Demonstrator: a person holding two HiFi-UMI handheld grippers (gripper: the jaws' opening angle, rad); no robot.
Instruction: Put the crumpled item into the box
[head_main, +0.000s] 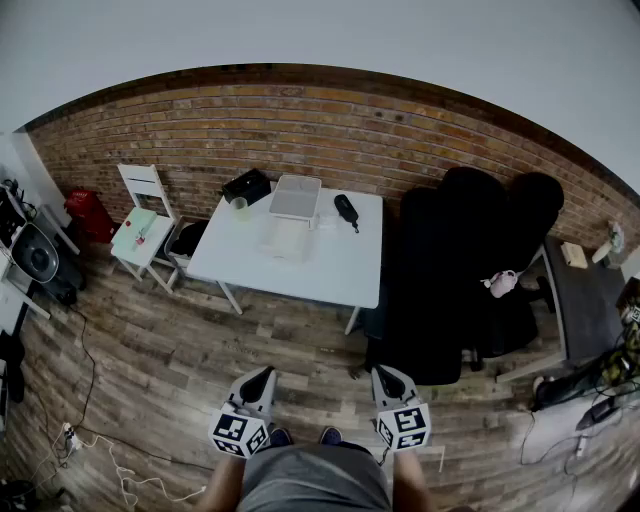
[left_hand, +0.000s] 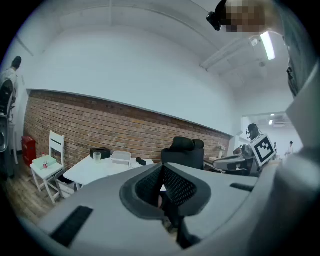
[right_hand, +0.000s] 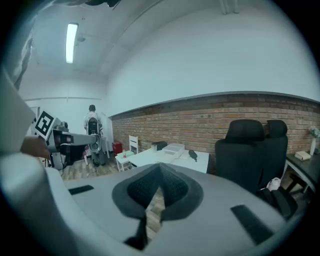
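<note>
A white table (head_main: 330, 265) stands against the brick wall, far ahead of me. On it sits a pale lidded box (head_main: 295, 197), and in front of the box lies a whitish item (head_main: 285, 240), too small to make out. Both grippers hang low and close to my body, well short of the table. The left gripper (head_main: 258, 378) is shut with nothing in it, and so is the right gripper (head_main: 388, 378). The left gripper view shows shut jaws (left_hand: 161, 172) with the table (left_hand: 92, 172) and box (left_hand: 121, 156) beyond. In the right gripper view the jaws (right_hand: 160, 170) also meet, with the box (right_hand: 173, 148) beyond them.
The table also carries a black case (head_main: 246, 186), a cup (head_main: 240, 204) and a dark object (head_main: 346, 210). Black office chairs (head_main: 470, 270) crowd its right side. A white chair (head_main: 145, 225) stands left. Cables (head_main: 100, 450) trail on the wooden floor. Another gripper with a marker cube (left_hand: 262, 147) shows at the right.
</note>
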